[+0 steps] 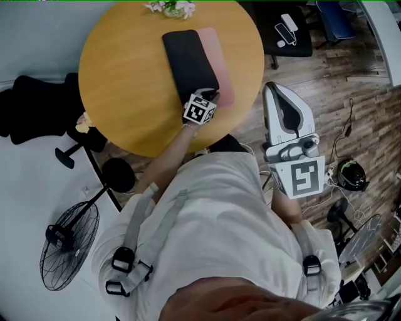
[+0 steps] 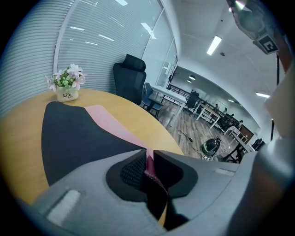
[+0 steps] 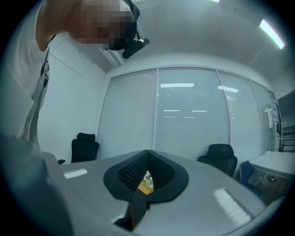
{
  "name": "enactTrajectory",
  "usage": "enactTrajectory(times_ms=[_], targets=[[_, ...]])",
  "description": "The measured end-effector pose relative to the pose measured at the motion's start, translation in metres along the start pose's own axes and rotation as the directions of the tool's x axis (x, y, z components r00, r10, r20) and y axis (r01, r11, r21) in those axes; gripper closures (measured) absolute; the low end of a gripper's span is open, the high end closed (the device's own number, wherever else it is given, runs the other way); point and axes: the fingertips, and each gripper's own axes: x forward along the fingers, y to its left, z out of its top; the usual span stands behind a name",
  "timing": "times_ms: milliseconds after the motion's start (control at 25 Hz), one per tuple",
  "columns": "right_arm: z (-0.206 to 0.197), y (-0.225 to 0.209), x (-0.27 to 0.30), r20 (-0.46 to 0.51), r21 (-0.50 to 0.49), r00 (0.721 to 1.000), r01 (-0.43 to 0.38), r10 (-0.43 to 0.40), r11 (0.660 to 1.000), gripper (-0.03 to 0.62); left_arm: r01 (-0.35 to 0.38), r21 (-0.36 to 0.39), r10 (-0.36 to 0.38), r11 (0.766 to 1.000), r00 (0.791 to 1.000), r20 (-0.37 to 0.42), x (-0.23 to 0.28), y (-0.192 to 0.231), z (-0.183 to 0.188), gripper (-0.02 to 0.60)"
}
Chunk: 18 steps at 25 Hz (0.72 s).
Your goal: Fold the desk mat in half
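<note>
- The left gripper (image 1: 208,98) is clenched on the near end of the desk mat (image 1: 190,61). In the left gripper view a thin pink-faced edge stands pinched between the pads (image 2: 148,159).
- The desk mat lies on the round wooden table (image 1: 125,75), running from the jaws toward 11 o'clock in the head view, in the direction of the flower pot (image 1: 170,7) at the table's 12 o'clock rim.
- A black layer lies on top. A pink strip (image 1: 218,53) shows along its 3 o'clock side, so the two long edges do not look matched yet.
- Judged from this, the fold is laid over but not squared: the gripped end likely has to be carried toward 3 o'clock until black covers pink.
- To do it well, keep the pinch firm and low, and drag level rather than lift, so the far end does not peel open or skate across the smooth wood.
- Watch the far corner near the flower pot (image 2: 67,87). If it swings, the mat will end up folded askew.
- The right gripper (image 1: 272,93) hangs off the table at 3 o'clock, well apart from the mat. Its jaws (image 3: 147,159) are closed tip to tip with nothing between them.
- It could press down on the crease side while the left one aligns the edge.
</note>
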Motion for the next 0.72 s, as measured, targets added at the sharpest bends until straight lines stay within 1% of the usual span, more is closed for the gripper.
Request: enactTrajectory(times_ms=[200, 360, 720], targets=[[-0.001, -0.007, 0.002, -0.005, 0.005, 1.000, 0.008, -0.008, 1.000, 0.589, 0.021, 0.015, -0.020, 1.000, 1.000, -0.010, 0.011, -0.007, 0.006, 0.532], [0.005, -0.010, 0.007, -0.004, 0.047, 1.000, 0.021, -0.020, 0.999, 0.589, 0.031, 0.022, -0.031, 0.999, 0.999, -0.017, 0.017, -0.011, 0.011, 0.532], [-0.002, -0.025, 0.010, -0.012, 0.053, 1.000, 0.029, -0.028, 0.998, 0.589, 0.061, 0.039, -0.059, 0.997, 0.998, -0.036, 0.037, -0.021, 0.019, 0.532]])
